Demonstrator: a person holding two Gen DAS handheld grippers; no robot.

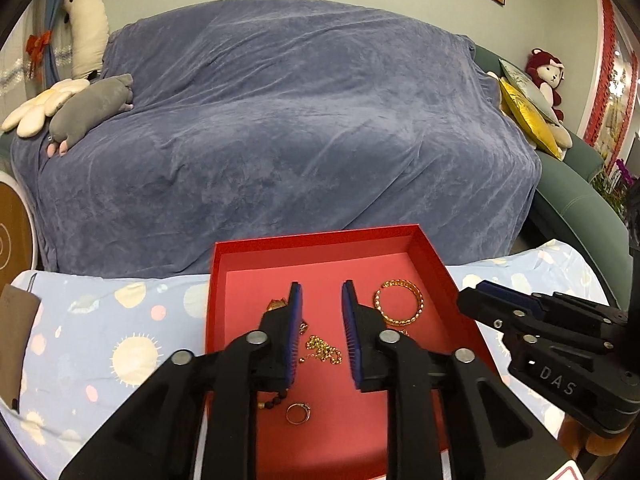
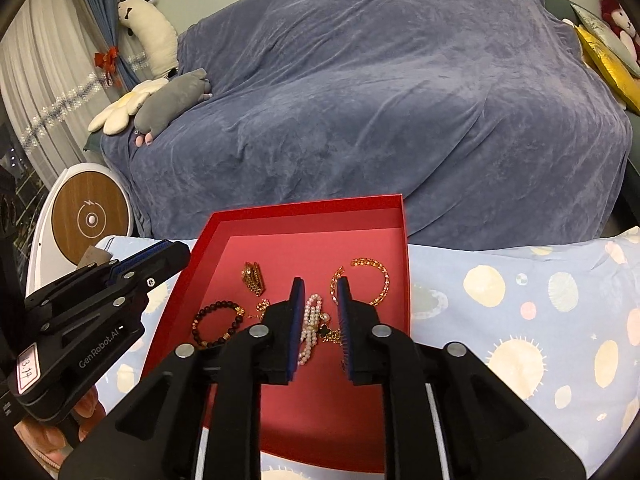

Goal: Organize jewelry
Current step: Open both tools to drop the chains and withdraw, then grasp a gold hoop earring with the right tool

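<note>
A red tray lies on the patterned cloth and holds jewelry. In the left wrist view, a gold bangle, a gold chain and a ring lie in it. My left gripper is open above the chain, empty. In the right wrist view, a pearl bracelet, a dark bead bracelet, a gold clip and a gold chain bracelet lie in the tray. My right gripper is open over the pearl bracelet, not touching it.
A sofa under a blue-grey throw stands behind the table, with plush toys at its left and cushions at its right. A round white-and-wood device stands at the left. The cloth stretches right of the tray.
</note>
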